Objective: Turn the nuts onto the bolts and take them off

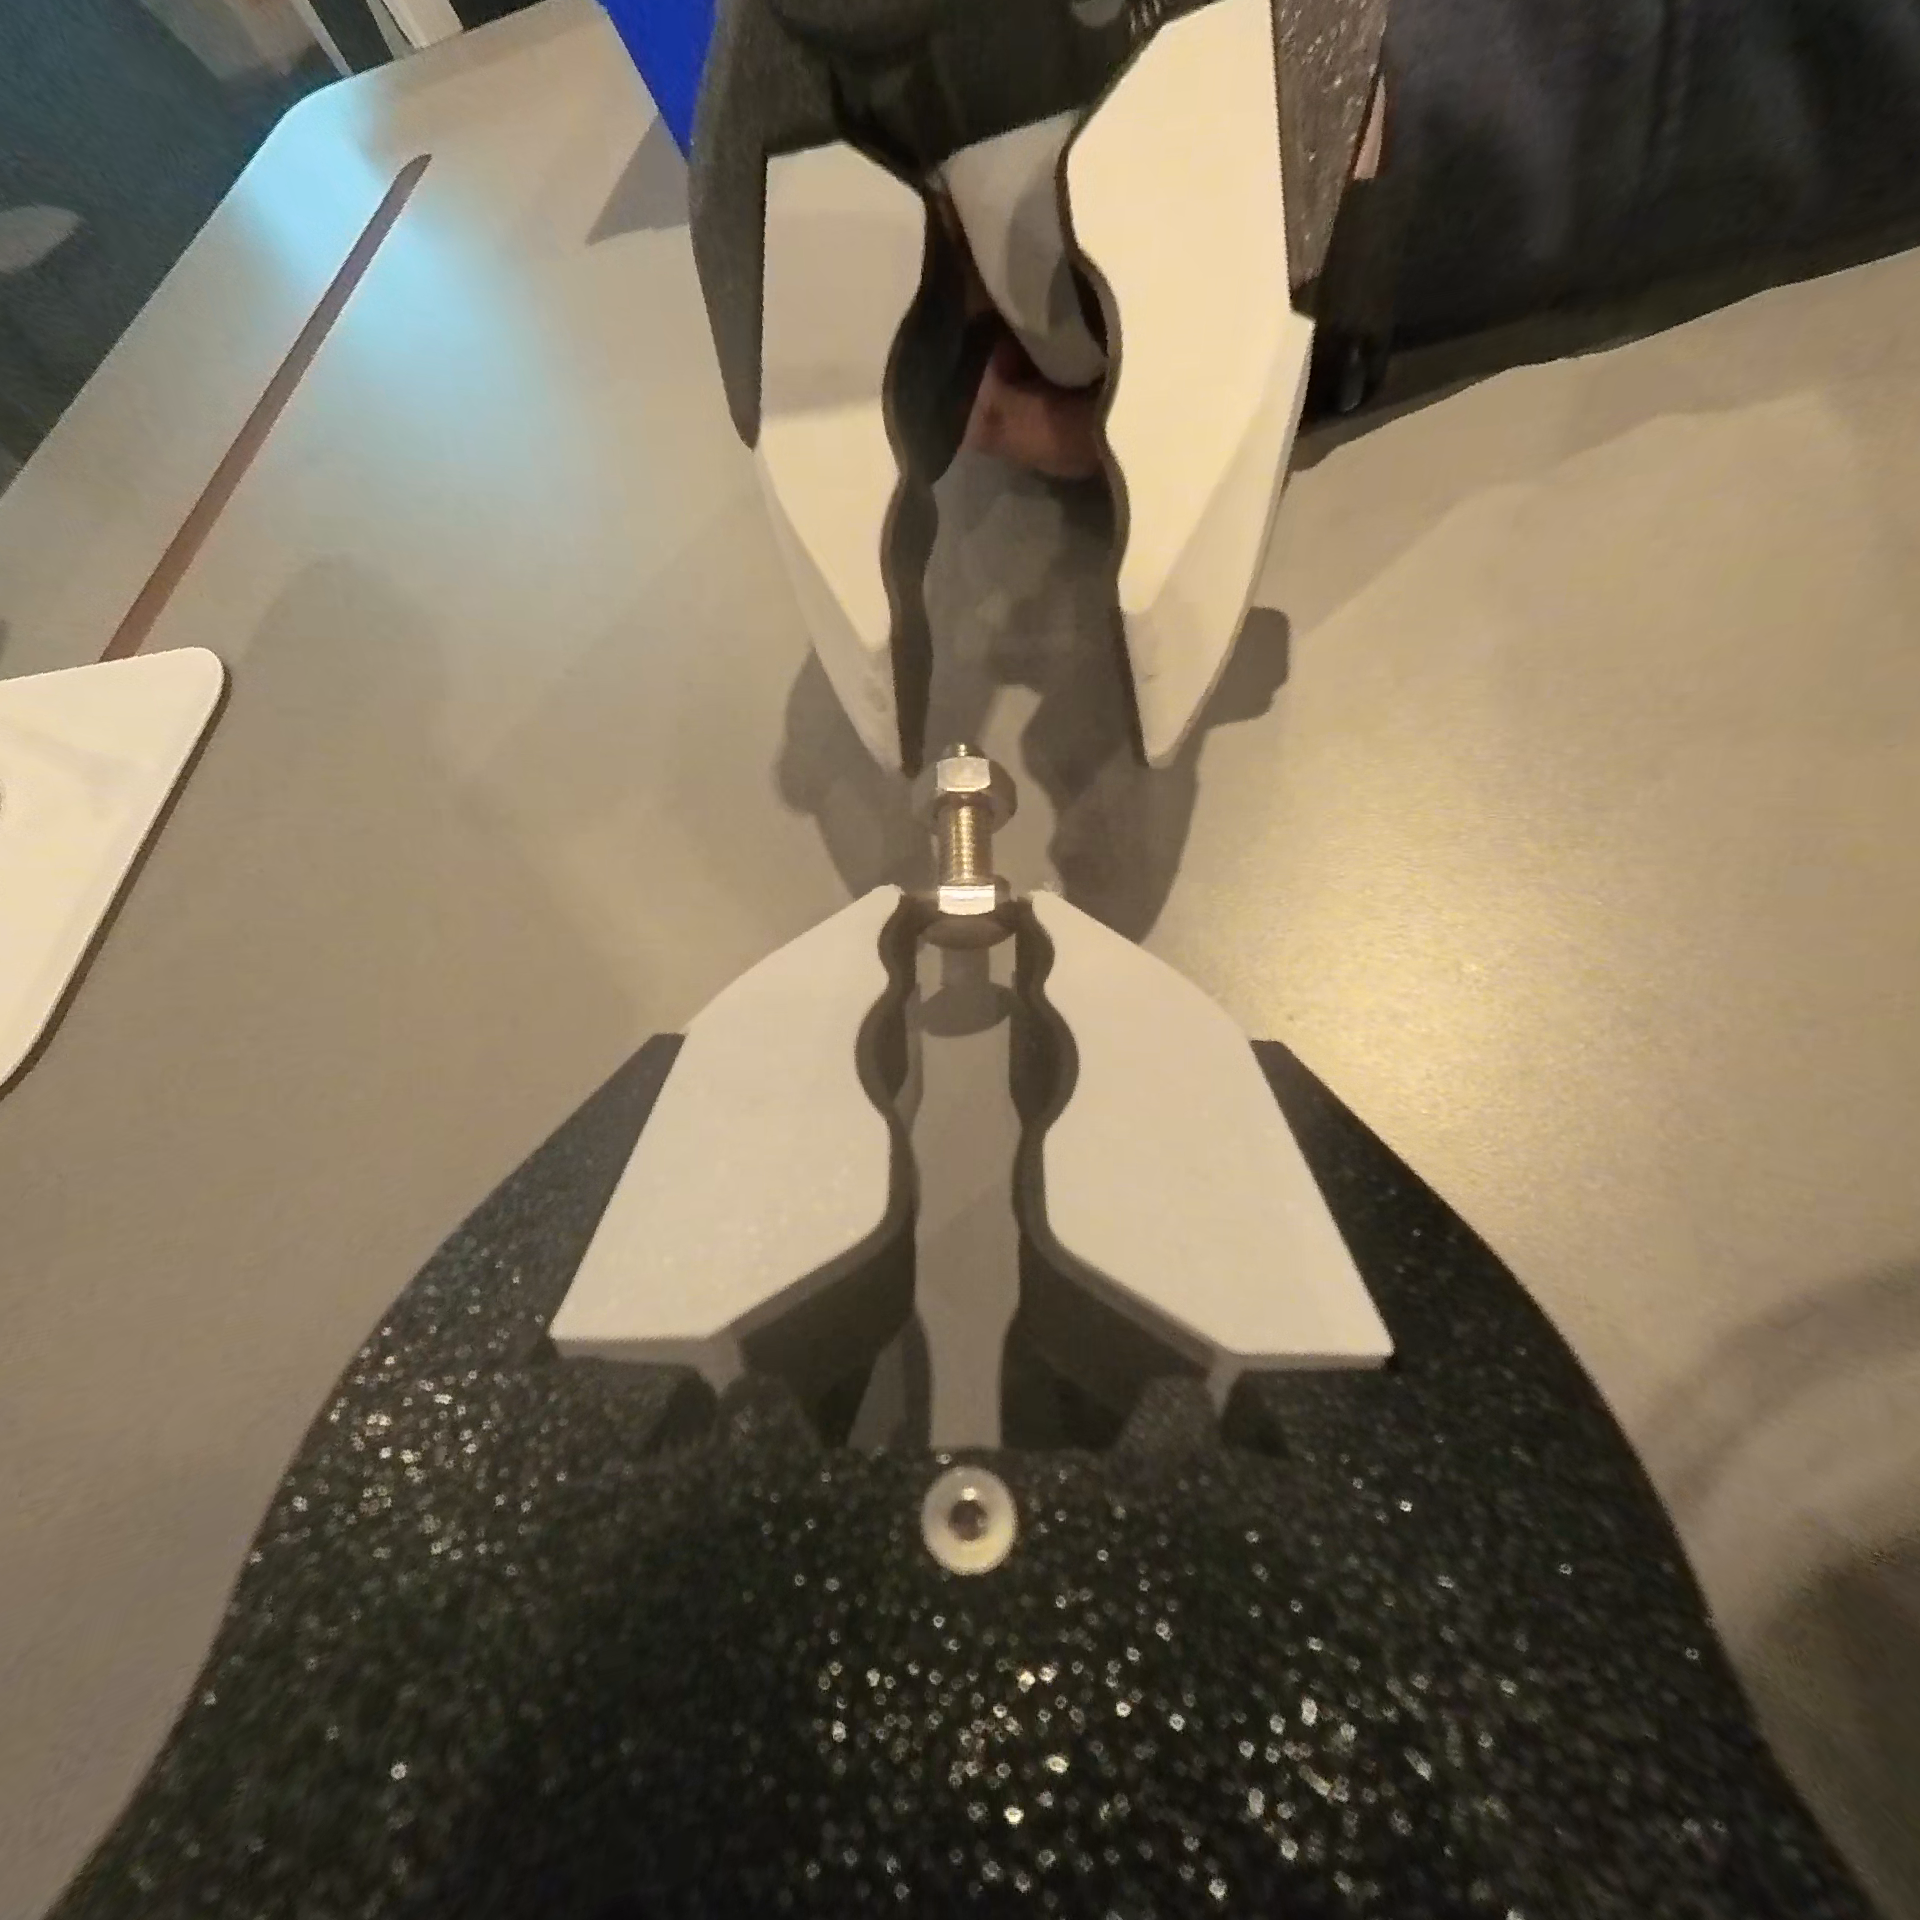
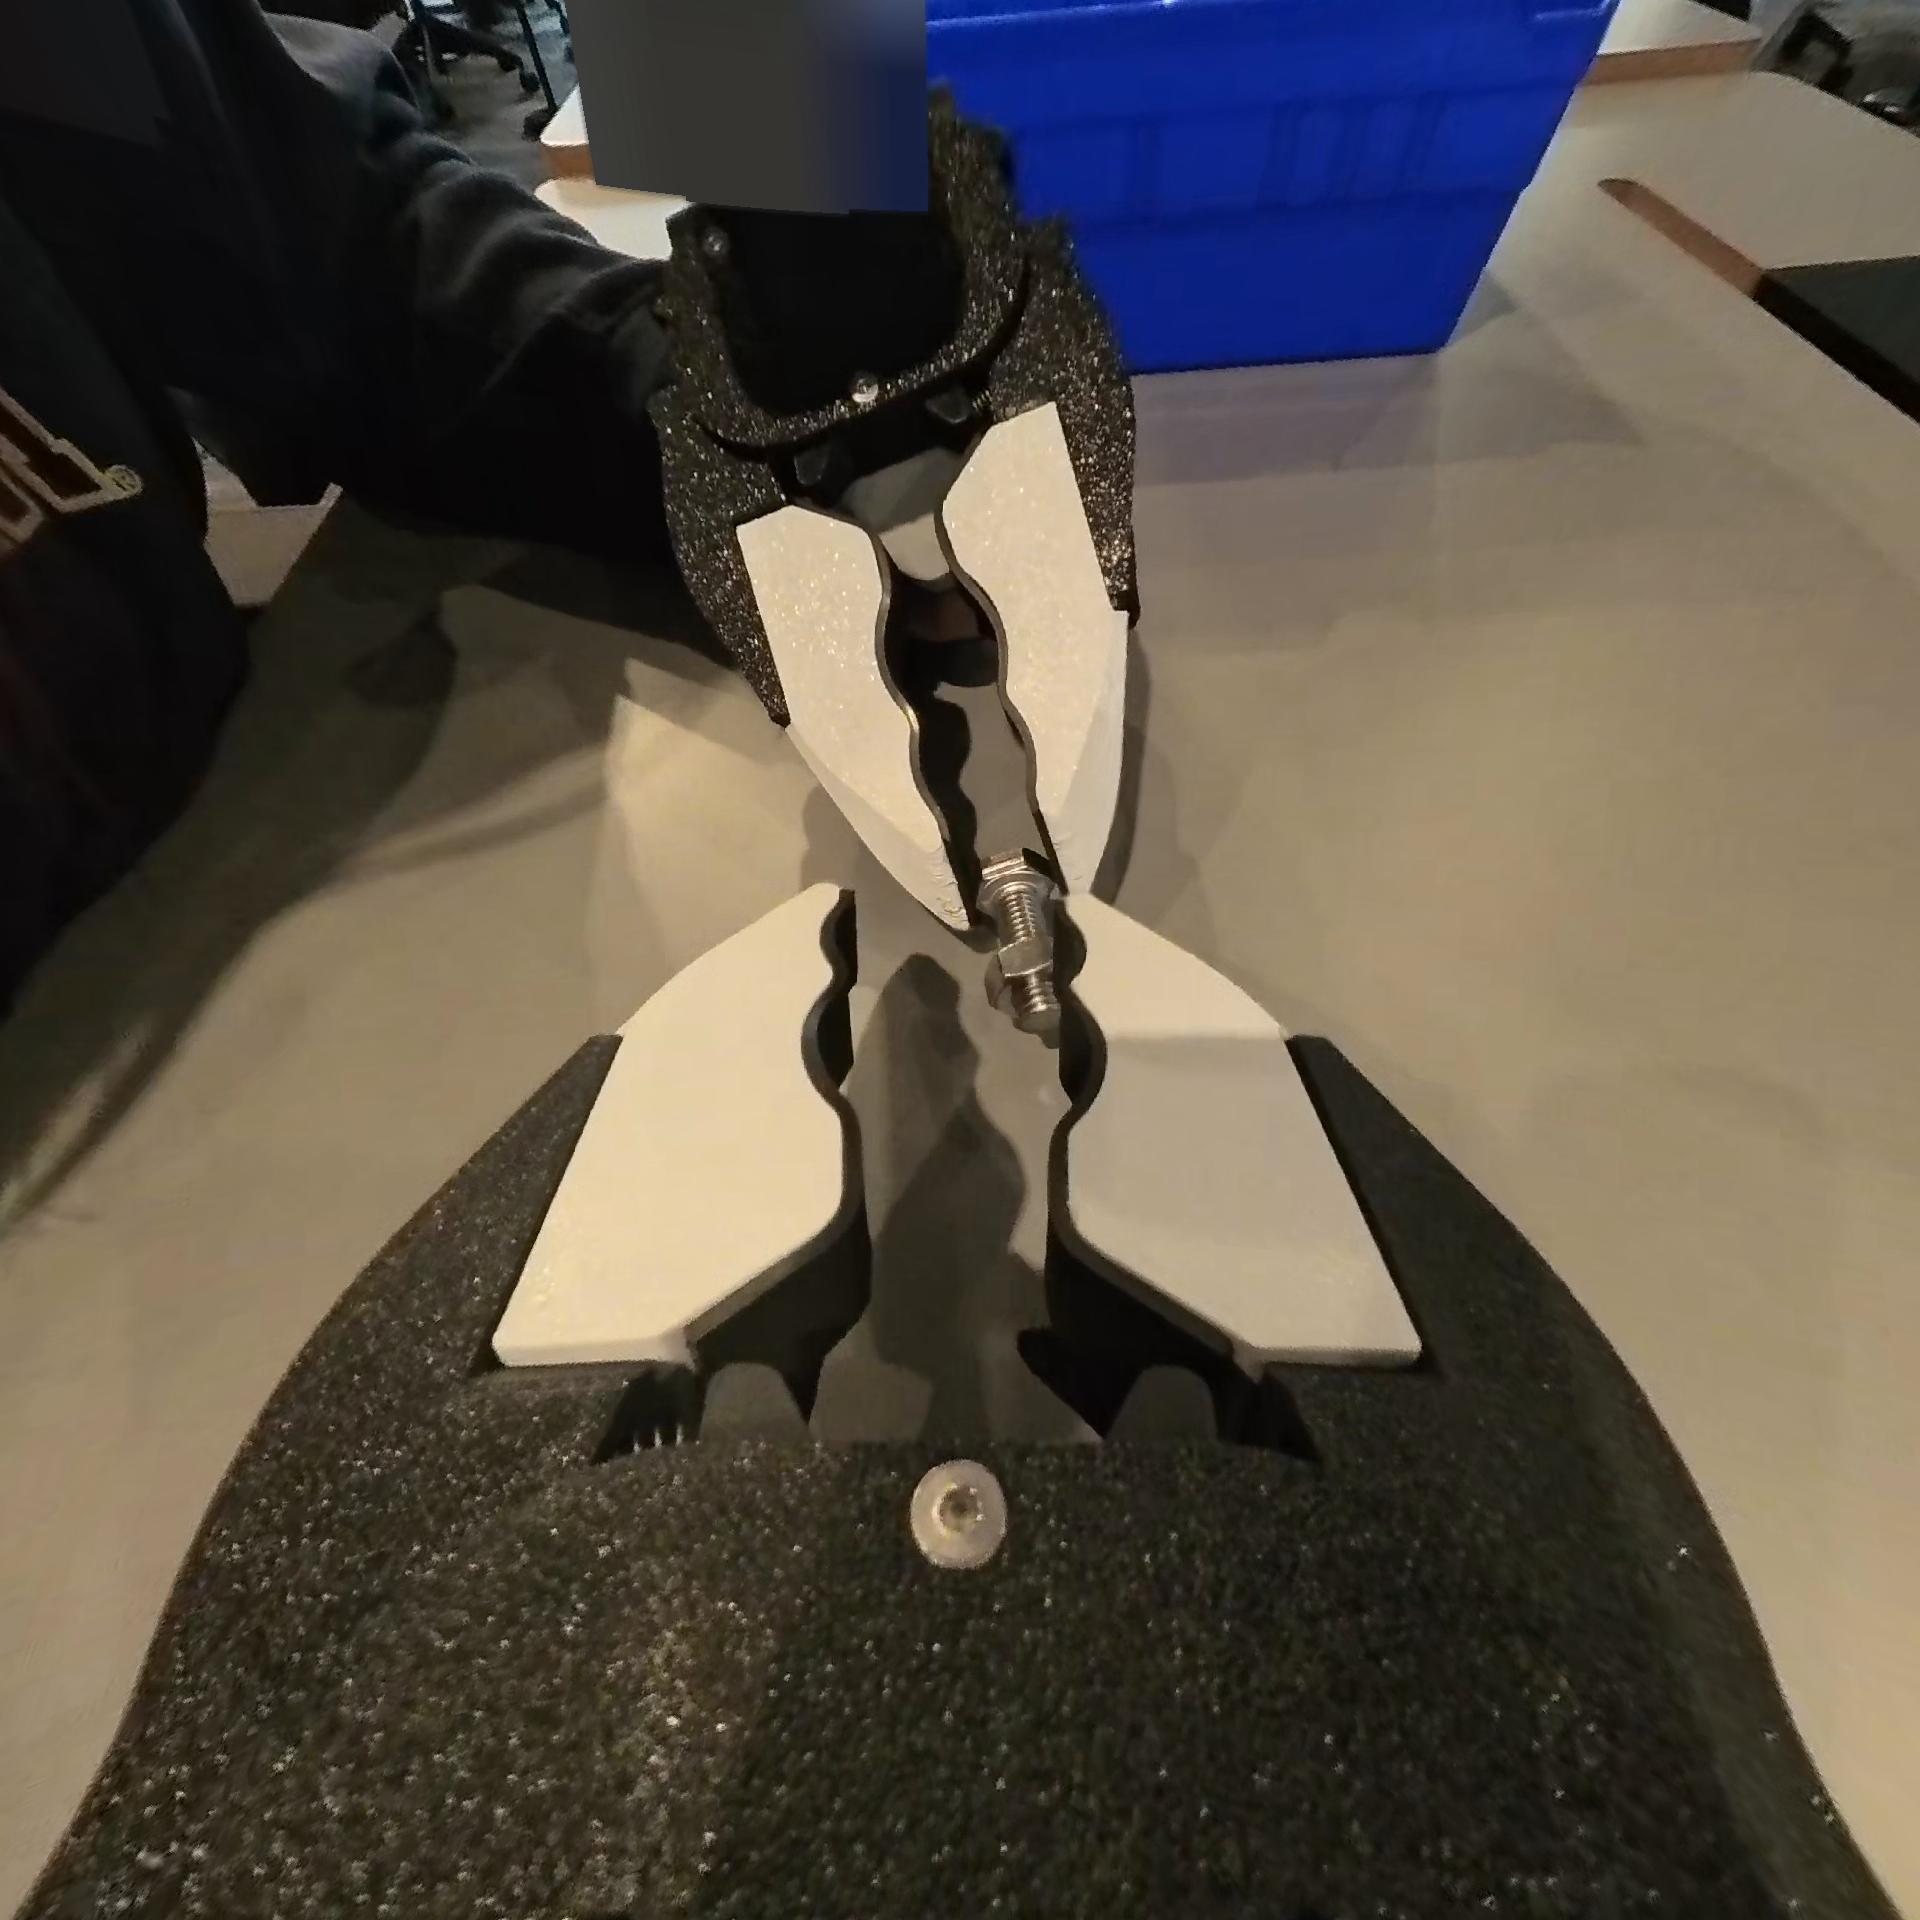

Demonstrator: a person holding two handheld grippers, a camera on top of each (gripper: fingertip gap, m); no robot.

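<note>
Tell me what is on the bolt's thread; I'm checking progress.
One nut sits near the bolt's far end, a little thread poking past it. The left hand-held gripper clamps the head end, hiding part of the head. The right hand-held gripper is open around the nut.

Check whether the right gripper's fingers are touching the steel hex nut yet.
Cannot tell. In the left wrist view the right gripper stands open beside the steel hex nut; in the right wrist view one finger overlaps it.

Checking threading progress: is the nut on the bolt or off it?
On. The nut sits threaded near the tip of the bolt, bare thread showing between it and the head, which the left gripper clamps.
</note>
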